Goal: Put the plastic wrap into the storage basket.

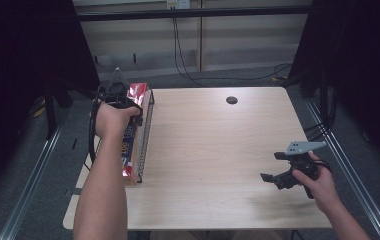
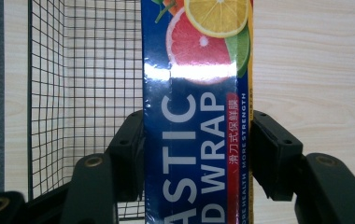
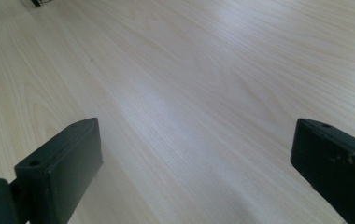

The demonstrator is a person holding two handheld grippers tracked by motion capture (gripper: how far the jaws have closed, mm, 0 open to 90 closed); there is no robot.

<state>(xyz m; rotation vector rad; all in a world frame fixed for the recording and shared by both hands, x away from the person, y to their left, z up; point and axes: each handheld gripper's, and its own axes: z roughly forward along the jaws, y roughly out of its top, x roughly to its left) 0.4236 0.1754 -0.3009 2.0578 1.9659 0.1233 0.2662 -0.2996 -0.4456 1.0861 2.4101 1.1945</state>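
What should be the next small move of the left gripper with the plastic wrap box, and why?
Probably lower the plastic wrap box a little further into the wire basket. The left gripper is shut on its sides, and the box sits over the basket's edge, partly above bare table.

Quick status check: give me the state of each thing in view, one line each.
Plastic wrap box: clamped between the left gripper's jaws, long side lying along the basket.
Left gripper: shut on the box.
Right gripper: open, nothing between its jaws, over bare table.
Wire basket: upright at the table's left edge, box at it; whether the box rests inside is unclear.
Table: bare wood in the middle.
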